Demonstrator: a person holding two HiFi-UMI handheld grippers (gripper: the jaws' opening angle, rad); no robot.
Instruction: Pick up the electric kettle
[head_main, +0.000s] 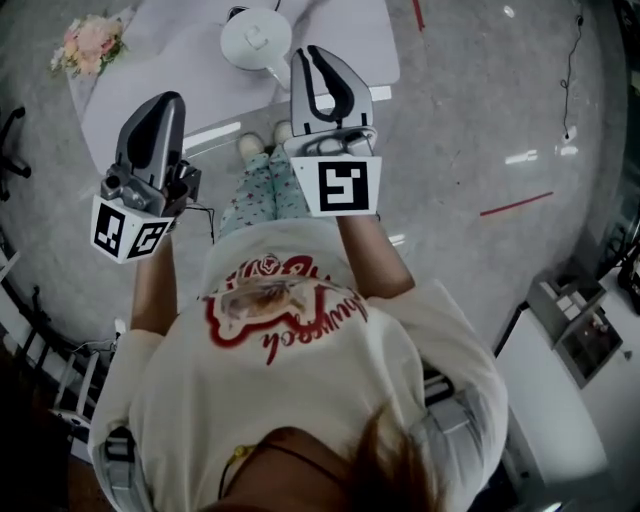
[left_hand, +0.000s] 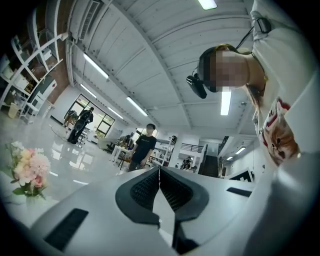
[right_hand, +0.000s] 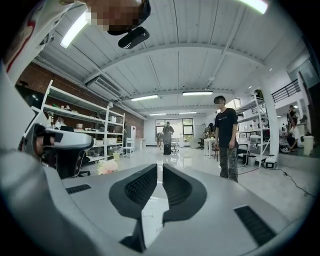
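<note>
Grey polished floor surrounds a white table, and the white electric kettle stands on it. The left gripper and the right gripper both have their jaws pressed together, empty. Neither gripper view shows the kettle. In the head view it sits between the two, just beside the right tips. The jaws should open wide before descending on the kettle.

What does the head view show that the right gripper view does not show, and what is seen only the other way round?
Only the head view: the white electric kettle on the table, and the marker cube. Only the right gripper view: a standing person in a dark shirt, and wall shelves. Both: the right gripper, jaws together with nothing between them.
</note>
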